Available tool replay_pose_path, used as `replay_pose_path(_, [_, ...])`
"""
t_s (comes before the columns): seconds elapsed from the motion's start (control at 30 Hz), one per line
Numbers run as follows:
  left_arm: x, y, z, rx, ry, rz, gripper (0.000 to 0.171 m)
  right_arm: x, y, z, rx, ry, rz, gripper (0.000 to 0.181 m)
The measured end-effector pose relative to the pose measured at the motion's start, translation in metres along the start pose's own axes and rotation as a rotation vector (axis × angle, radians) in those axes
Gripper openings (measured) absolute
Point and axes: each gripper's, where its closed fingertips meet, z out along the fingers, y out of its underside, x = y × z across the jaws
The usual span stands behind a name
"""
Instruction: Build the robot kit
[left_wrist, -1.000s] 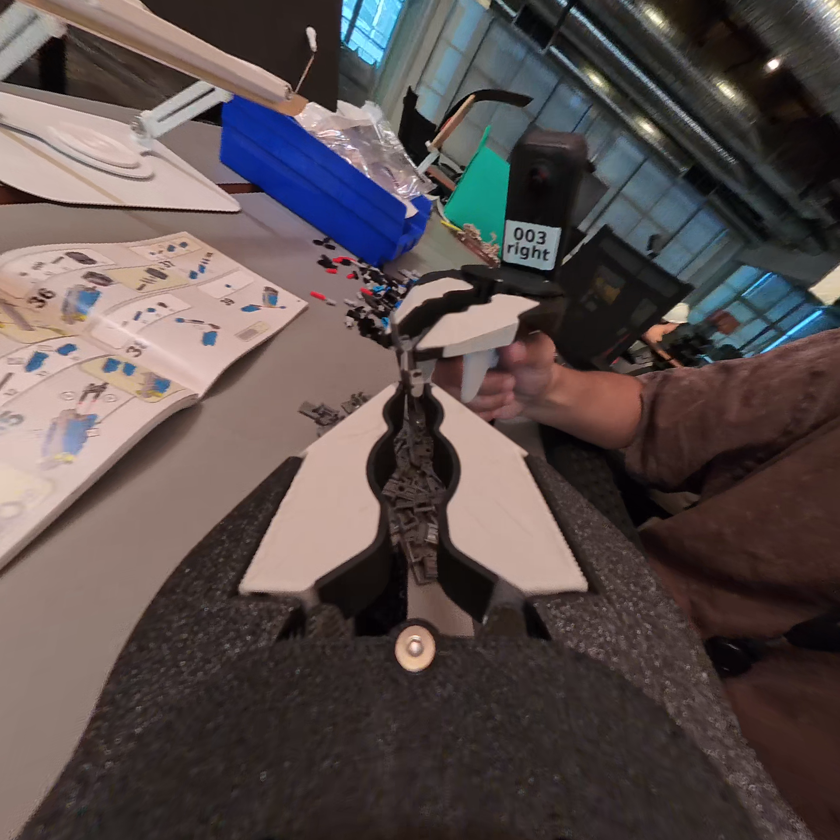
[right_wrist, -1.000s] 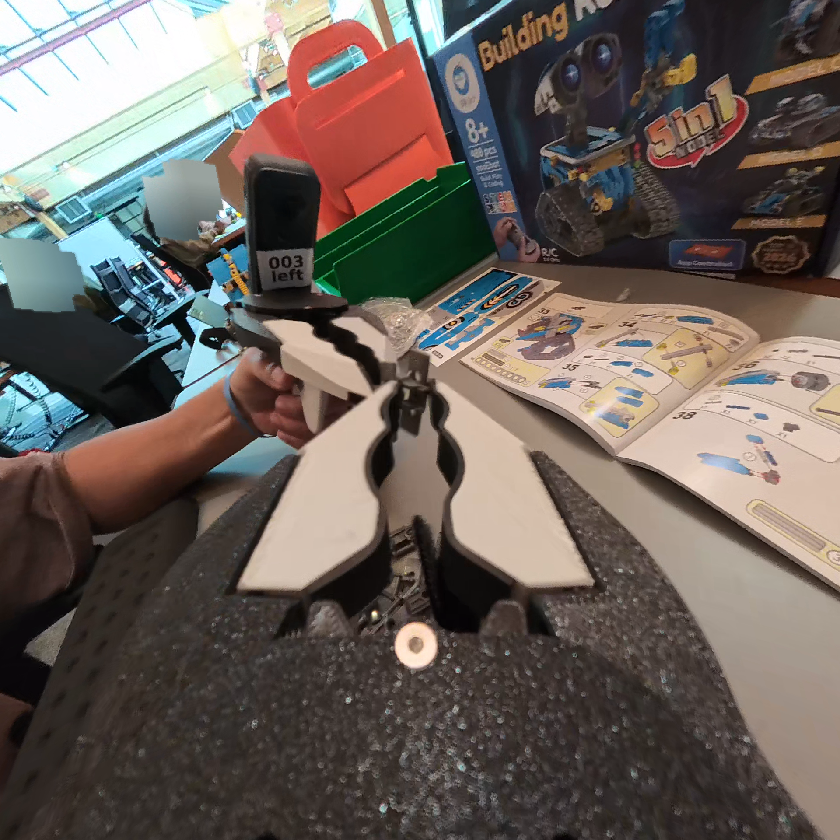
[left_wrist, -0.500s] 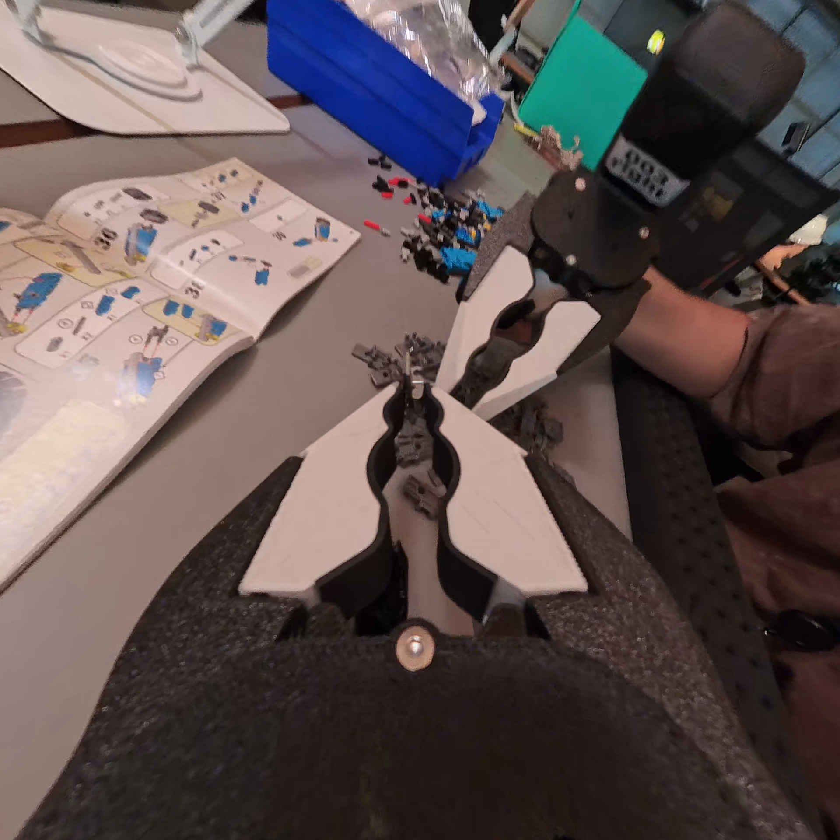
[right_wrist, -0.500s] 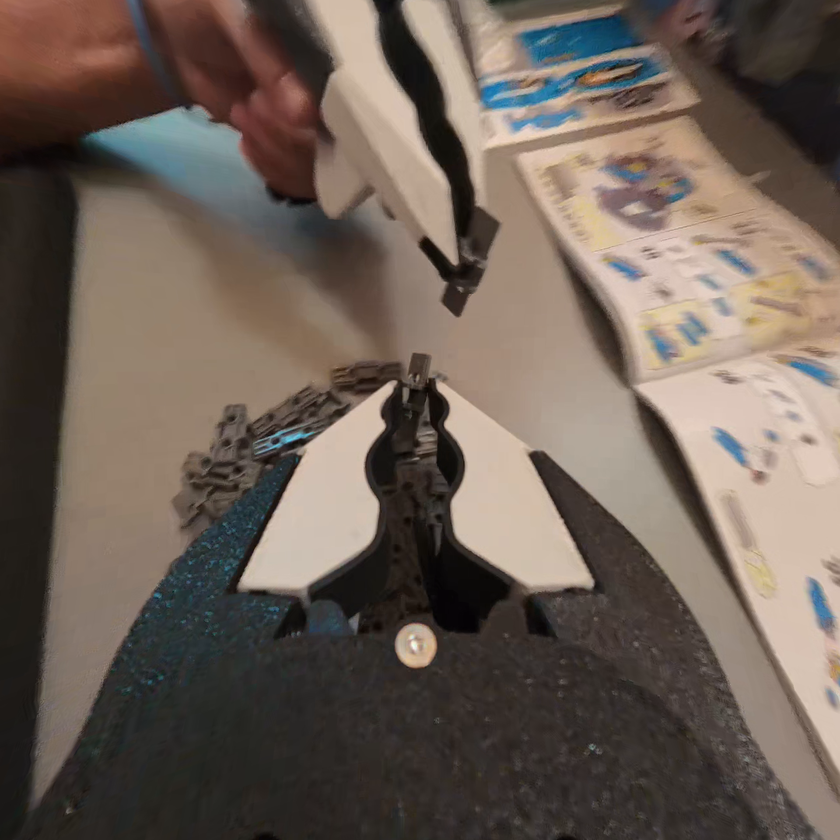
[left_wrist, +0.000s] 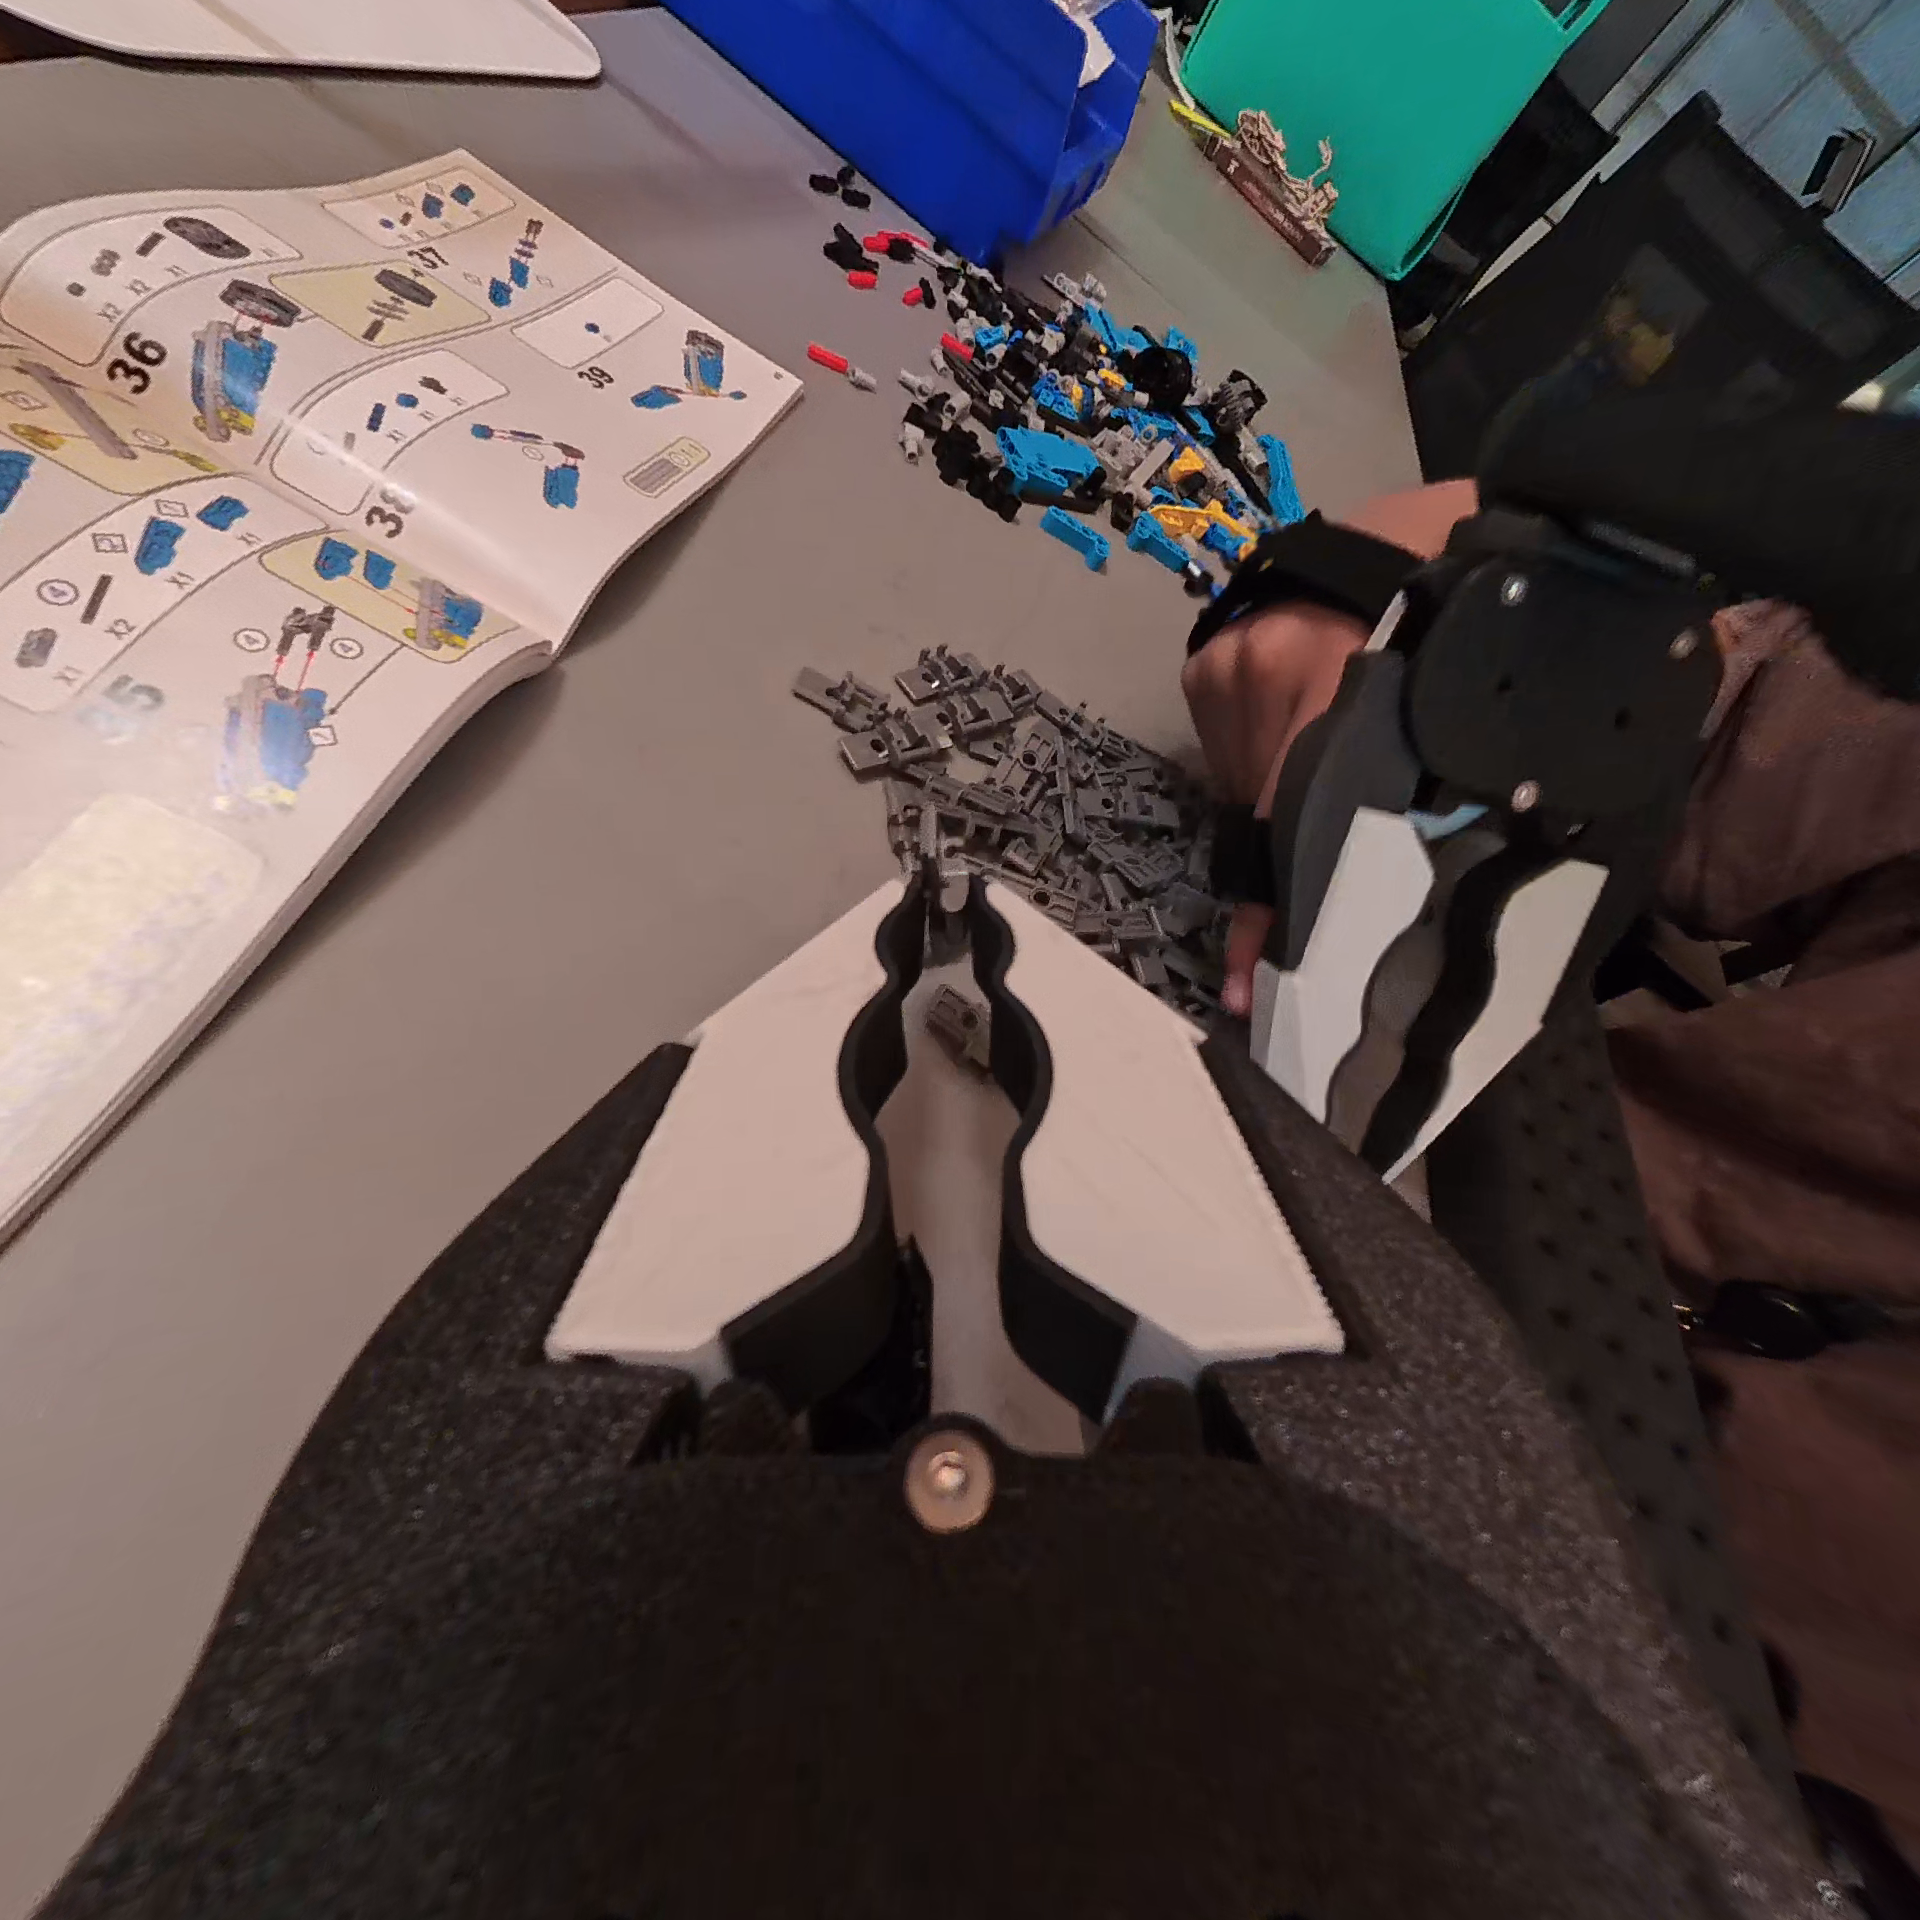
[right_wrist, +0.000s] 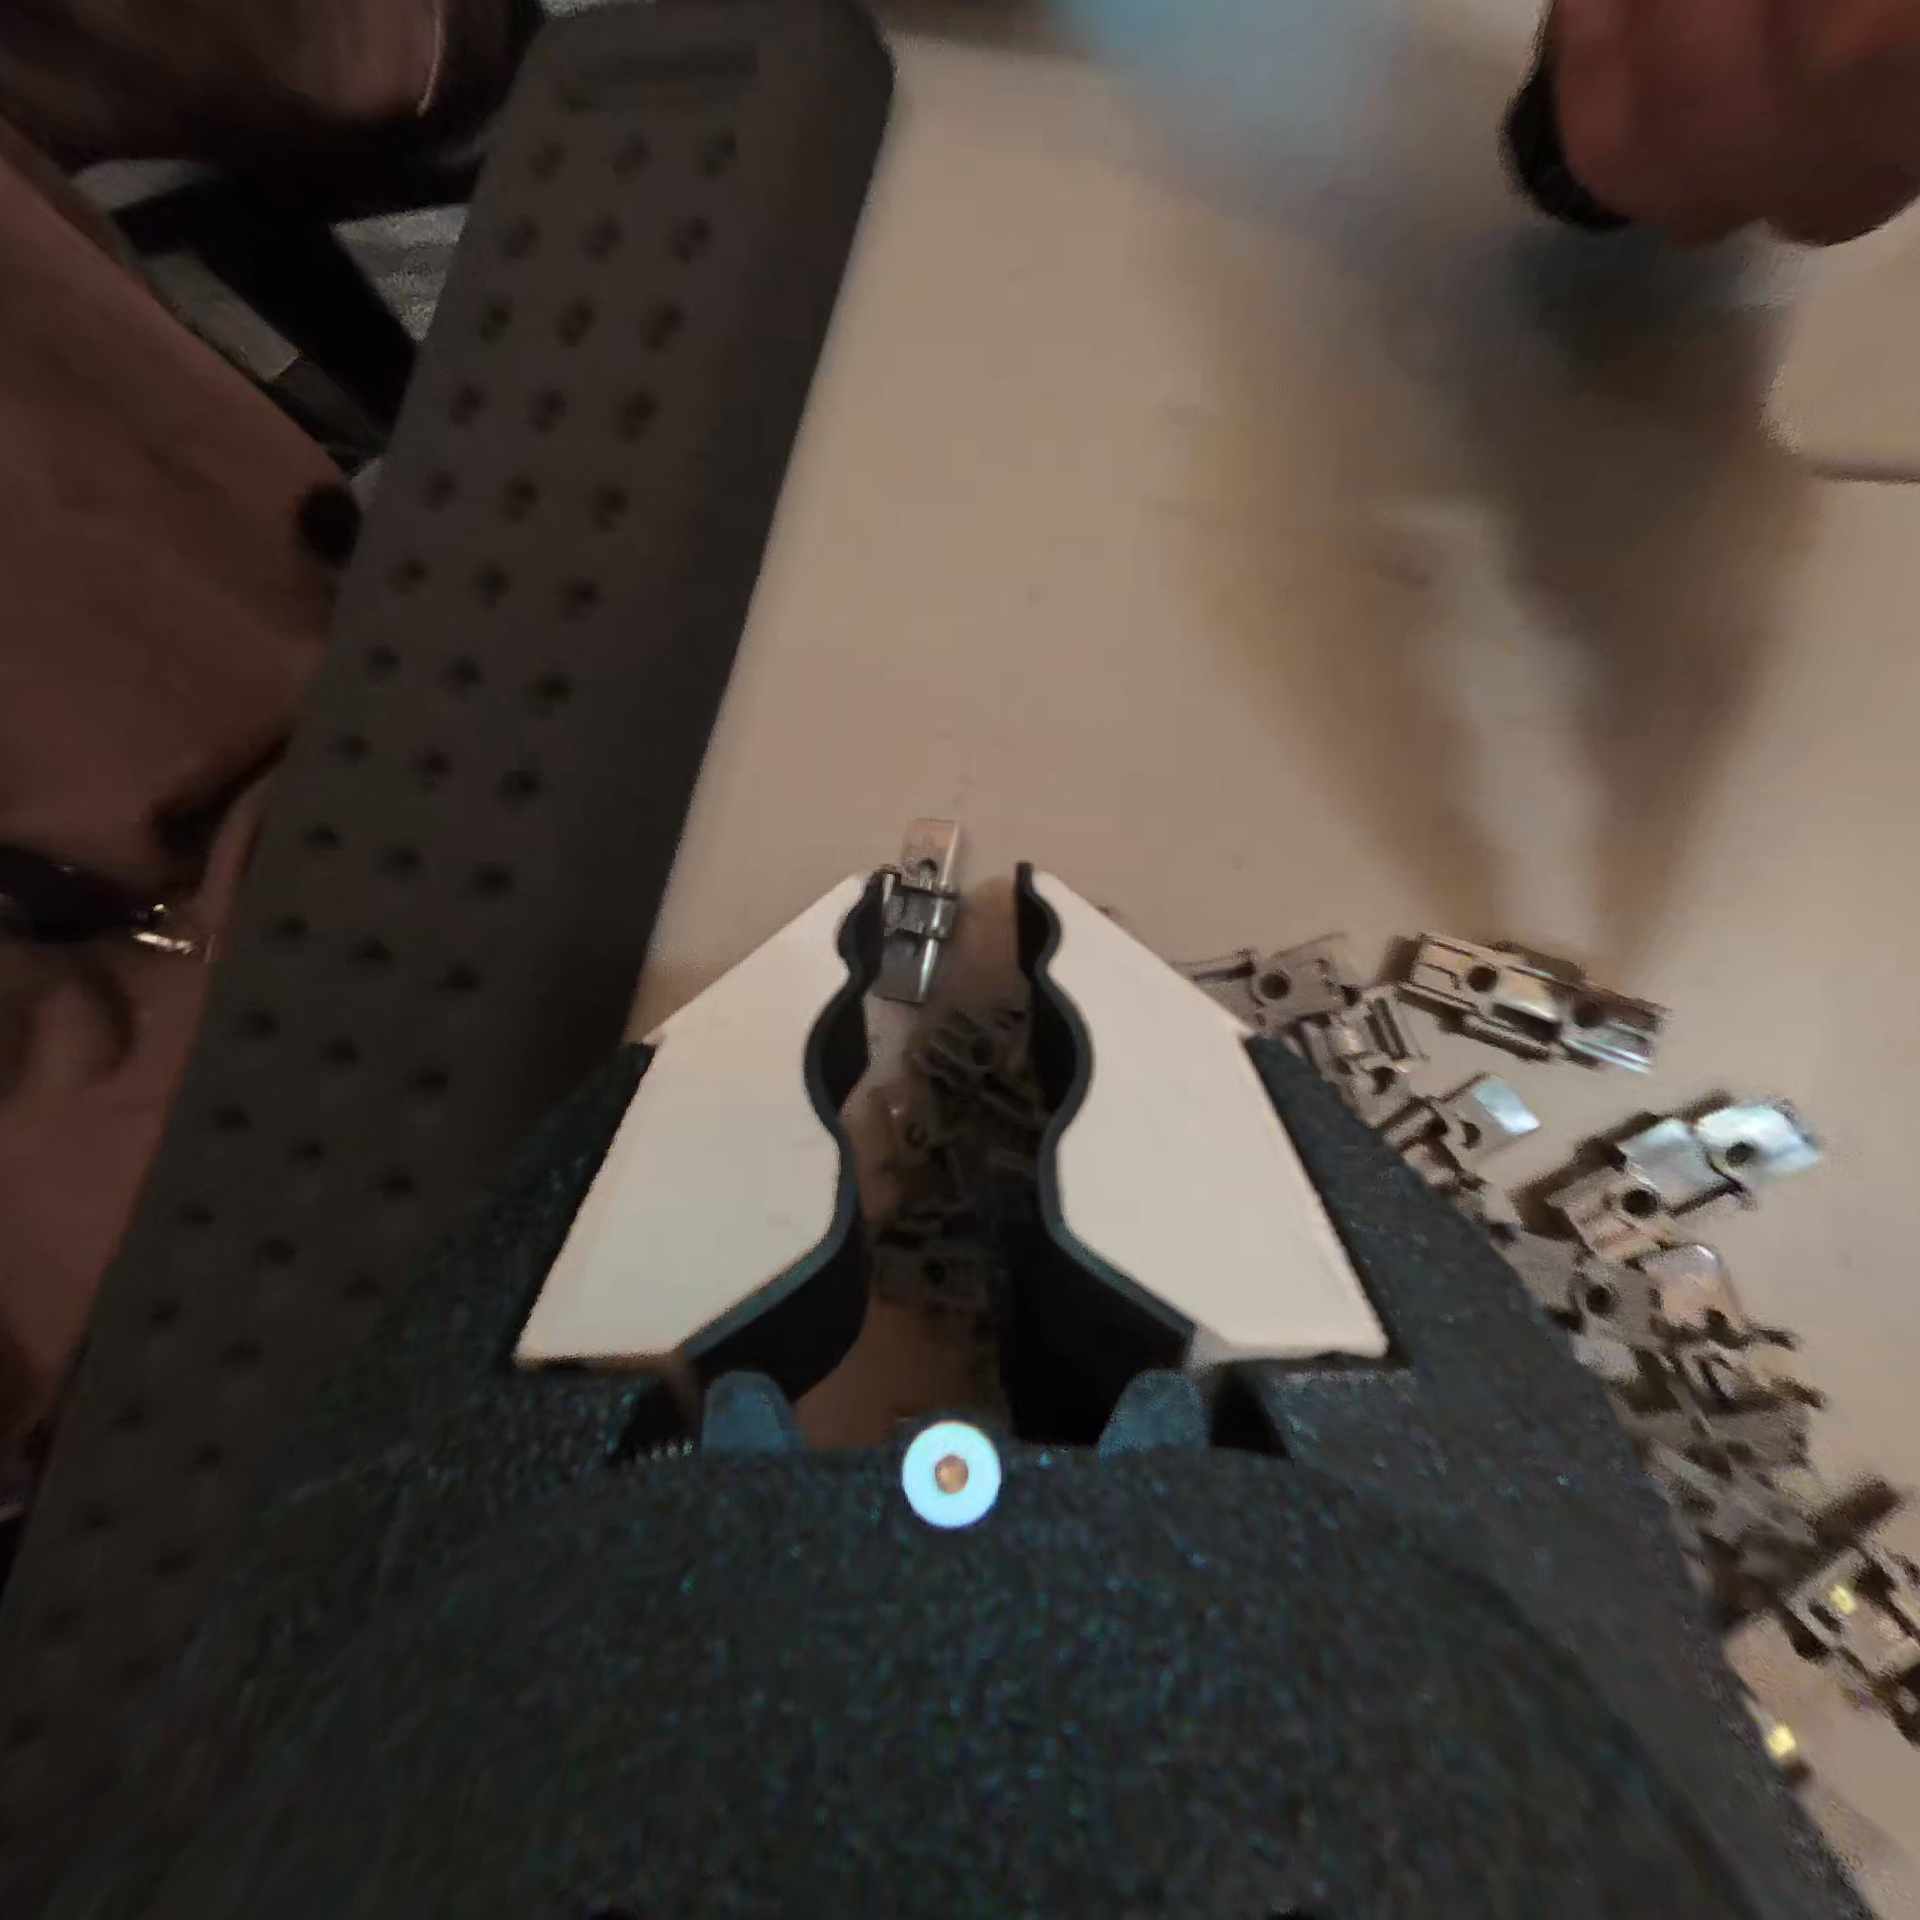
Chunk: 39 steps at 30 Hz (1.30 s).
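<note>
Now the left tongs (left_wrist: 943, 896) pinch a small grey link (left_wrist: 940, 871) above the link pile (left_wrist: 1049, 790) on the table (left_wrist: 582, 935). Right tongs (right_wrist: 951, 883) stand slightly parted, another link (right_wrist: 920, 914) resting against one finger, seemingly unclamped.
</note>
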Motion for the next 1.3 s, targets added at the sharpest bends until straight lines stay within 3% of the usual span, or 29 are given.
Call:
replay_pose_path(0.07, [0.0, 0.0, 0.0, -0.002, -0.003, 0.005, 0.008, 0.004, -0.006, -0.012, 0.038, 0.071, 0.007, 0.031])
replay_pose_path(0.17, [-0.001, -0.001, -0.003, 0.002, -0.008, 0.007, 0.008, -0.005, -0.011, -0.03, 0.092, 0.181, -0.003, 0.026])
replay_pose_path(0.33, [0.02, 0.002, -0.015, -0.057, 0.052, -0.005, 0.008, -0.032, 0.005, -0.017, 0.058, 0.234, 0.046, 0.023])
replay_pose_path(0.53, [0.077, 0.06, -0.01, -0.33, 0.17, -0.089, 0.008, -0.032, 0.02, 0.001, 0.005, 0.248, 0.113, 0.024])
replay_pose_path(0.73, [0.091, 0.107, 0.002, -0.486, 0.145, -0.14, 0.008, -0.018, 0.017, 0.003, 0.02, 0.294, 0.13, 0.029])
replay_pose_path(1.03, [0.102, 0.11, 0.001, -0.419, 0.197, -0.397, 0.008, -0.003, 0.003, 0.002, 0.063, 0.462, 0.033, 0.03])
replay_pose_path(1.3, [0.103, 0.103, -0.011, -0.321, 0.226, -0.542, 0.008, 0.0, 0.0, 0.009, 0.081, 0.422, 0.001, 0.024])
